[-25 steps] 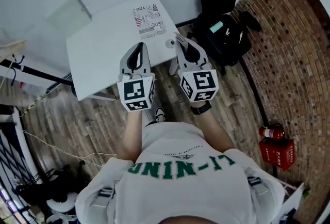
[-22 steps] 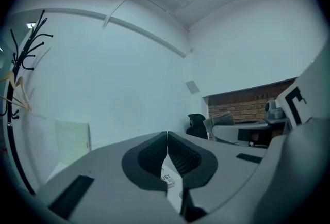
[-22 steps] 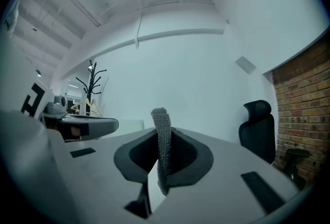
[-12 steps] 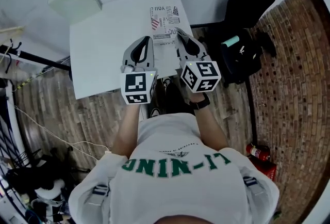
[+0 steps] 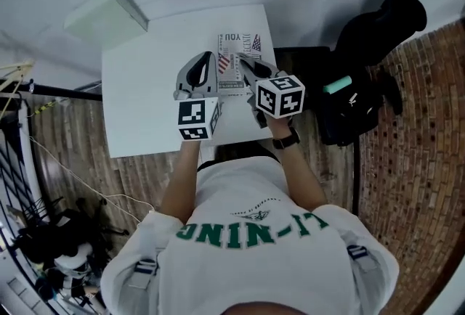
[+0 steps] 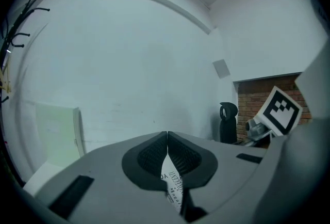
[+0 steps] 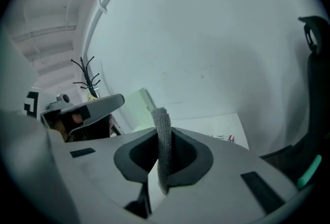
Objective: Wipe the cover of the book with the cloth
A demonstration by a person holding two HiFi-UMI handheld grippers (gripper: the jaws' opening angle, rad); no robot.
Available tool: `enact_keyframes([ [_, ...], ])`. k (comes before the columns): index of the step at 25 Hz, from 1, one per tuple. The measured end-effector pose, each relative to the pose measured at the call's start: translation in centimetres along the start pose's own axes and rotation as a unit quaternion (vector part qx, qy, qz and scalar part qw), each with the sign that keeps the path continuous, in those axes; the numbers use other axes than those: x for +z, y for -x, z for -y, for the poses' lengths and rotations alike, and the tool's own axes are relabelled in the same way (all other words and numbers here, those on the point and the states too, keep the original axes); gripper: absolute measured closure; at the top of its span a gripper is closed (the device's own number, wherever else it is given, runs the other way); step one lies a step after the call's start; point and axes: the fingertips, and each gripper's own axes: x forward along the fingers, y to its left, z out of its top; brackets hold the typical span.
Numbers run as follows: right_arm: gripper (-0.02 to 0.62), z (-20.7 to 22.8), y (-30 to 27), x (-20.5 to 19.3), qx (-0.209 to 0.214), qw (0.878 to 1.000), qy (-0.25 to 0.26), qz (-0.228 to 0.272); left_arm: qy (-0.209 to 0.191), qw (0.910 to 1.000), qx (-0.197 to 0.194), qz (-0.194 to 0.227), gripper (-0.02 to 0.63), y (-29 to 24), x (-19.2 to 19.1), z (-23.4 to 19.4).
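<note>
Over the table (image 5: 145, 88), left tool (image 5: 203, 58) reaches forward clenched empty, right tool (image 5: 244, 59) grasping cloth (image 7: 163, 140).

Cloth (image 7: 161, 117): grey, rough, terry-like weave. Left gripper (image 6: 167, 139) & right gripper (image 7: 162, 134): matt grey plastic shells, black ribbed rubbery pads (image 6: 149, 158). Book (image 5: 234, 59) cover: smooth printed paper. Table (image 5: 145, 88): white, smooth, matt. Floor (image 5: 69, 150): worn wood planks. Wall (image 5: 410, 139): rough brick.
</note>
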Motion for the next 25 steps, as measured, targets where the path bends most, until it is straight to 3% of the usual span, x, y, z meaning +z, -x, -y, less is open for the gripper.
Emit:
enact_keyframes([
  [3,0.558,2.1,-3.3,-0.2,0.046,0.999,-0.001,-0.009,0.007,1.0000,-0.004,-0.001,0.591,-3.3,-1.4,-0.1],
  [7,0.557,6.1,-7.7,-2.1,0.012,0.999,-0.014,-0.046,0.006,0.9998,-0.008,-0.018,0.591,-5.4,-3.2,-1.0],
  [12,0.557,8.3,-13.8,-3.9,0.028,0.988,-0.129,-0.084,0.017,0.9987,-0.007,-0.047,0.591,-6.5,-5.8,-3.4],
  [19,0.558,10.5,-22.5,-6.2,0.027,0.967,-0.214,-0.138,0.021,0.9962,-0.019,-0.083,0.591,-7.0,-8.3,-5.1],
  [23,0.558,11.6,-25.6,-7.8,0.006,0.955,-0.238,-0.178,0.045,0.9923,-0.030,-0.112,0.591,-7.2,-10.3,-5.2],
  [25,0.560,12.0,-26.3,-8.5,-0.009,0.955,-0.220,-0.198,0.049,0.9912,-0.036,-0.117,0.591,-7.5,-10.7,-5.3],
])
